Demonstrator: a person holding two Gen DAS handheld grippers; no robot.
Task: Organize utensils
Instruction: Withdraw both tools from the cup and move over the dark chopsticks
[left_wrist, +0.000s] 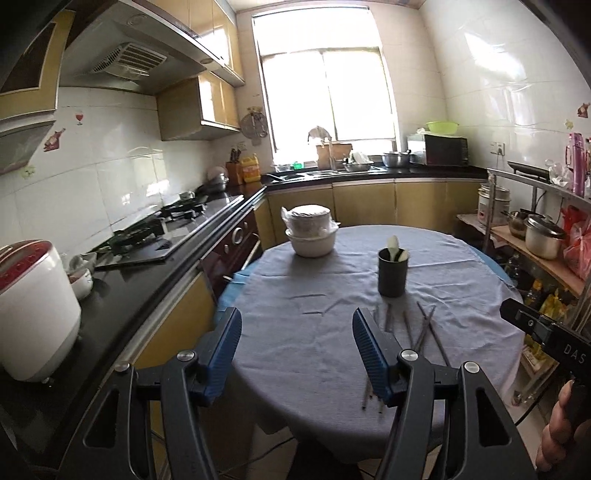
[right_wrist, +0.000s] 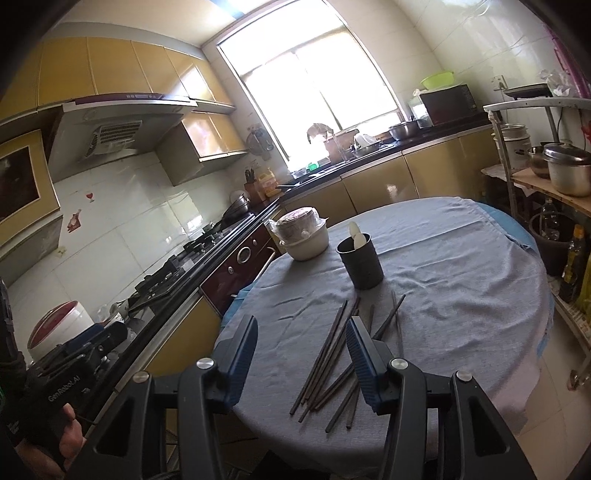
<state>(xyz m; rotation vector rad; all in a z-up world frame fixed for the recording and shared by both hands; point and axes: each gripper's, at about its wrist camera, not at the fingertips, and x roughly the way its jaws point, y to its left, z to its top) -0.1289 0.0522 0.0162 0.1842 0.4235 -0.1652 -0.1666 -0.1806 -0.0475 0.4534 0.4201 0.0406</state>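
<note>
Chopsticks (right_wrist: 334, 363) are seen scattered loose on the grey-clothed counter (right_wrist: 461, 306), just in front of the dark cup (right_wrist: 361, 263). Above them the right claw (right_wrist: 301, 363) and the left claw (left_wrist: 295, 356) are held spread apart, gripping nothing. White spoons (right_wrist: 355, 233) are stood inside the cup; beyond it, stacked bowls (right_wrist: 304, 240) are set.

I'm standing in a home kitchen: a gas stove (left_wrist: 162, 225) sits under a range hood (left_wrist: 136, 62), yellow cabinets (left_wrist: 218, 107) line the tiled walls, and a microwave (left_wrist: 439, 149) rests by the sink (left_wrist: 325, 170) beneath the window (left_wrist: 325, 96).
</note>
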